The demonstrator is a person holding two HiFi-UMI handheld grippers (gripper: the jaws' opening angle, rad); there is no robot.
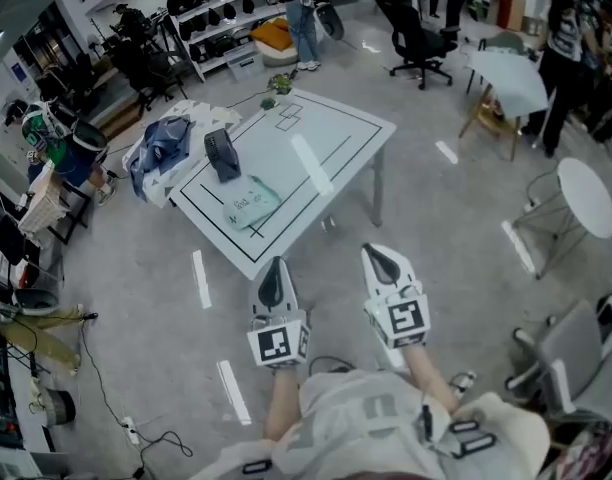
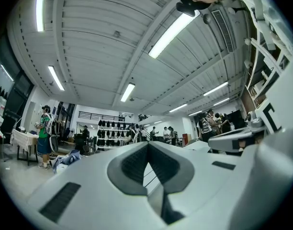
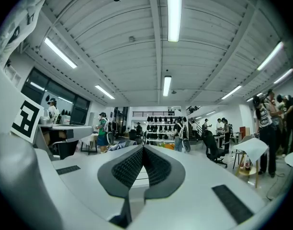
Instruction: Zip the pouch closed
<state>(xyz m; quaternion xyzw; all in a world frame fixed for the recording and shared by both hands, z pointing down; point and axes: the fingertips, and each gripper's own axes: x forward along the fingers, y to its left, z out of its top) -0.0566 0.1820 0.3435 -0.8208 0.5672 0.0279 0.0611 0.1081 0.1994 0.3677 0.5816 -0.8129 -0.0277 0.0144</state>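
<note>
Short of the white table (image 1: pixel 336 128), we hold the left gripper (image 1: pixel 276 270) and the right gripper (image 1: pixel 378 258) level and well apart from it — each pair of jaws pressed together on nothing. Toward the table's near edge a pale green pouch (image 1: pixel 251 205) lies flat, near a dark bag (image 1: pixel 222 155). Its zip is too small to make out — neither gripper view shows the pouch.
</note>
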